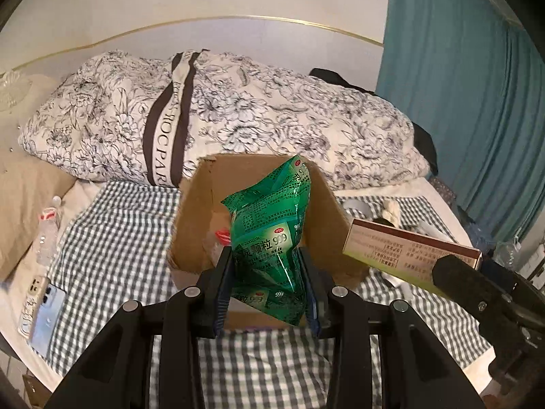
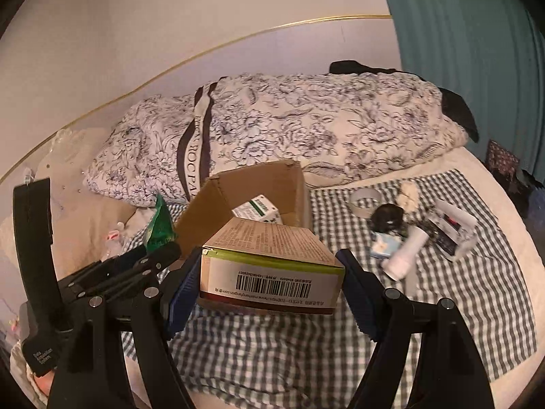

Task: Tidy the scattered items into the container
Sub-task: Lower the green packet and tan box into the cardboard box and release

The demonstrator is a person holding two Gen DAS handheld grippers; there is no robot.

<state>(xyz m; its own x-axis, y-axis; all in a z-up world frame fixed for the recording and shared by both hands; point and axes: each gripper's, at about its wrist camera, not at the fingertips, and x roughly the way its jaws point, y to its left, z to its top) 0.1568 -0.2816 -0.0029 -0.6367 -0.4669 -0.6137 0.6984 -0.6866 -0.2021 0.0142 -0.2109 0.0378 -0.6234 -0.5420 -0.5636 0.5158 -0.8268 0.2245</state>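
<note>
Carton (image 1: pixel 190 225) sits open just ahead of both grippers, left gripper (image 1: pixel 269 272) clamping a green sachet (image 1: pixel 272 231), right gripper (image 2: pixel 272 279) clamping a box (image 2: pixel 272 266) endwise.

At twelve o'clock you see a folded floral quilt (image 1: pixel 218 116) lying across the bed, with a white headboard (image 1: pixel 204 34) behind it. At two o'clock hangs a teal curtain (image 1: pixel 460 85). At eight o'clock, beside the checked cloth (image 1: pixel 115 238), lies a phone (image 1: pixel 46 320) (a pale blue one).
</note>
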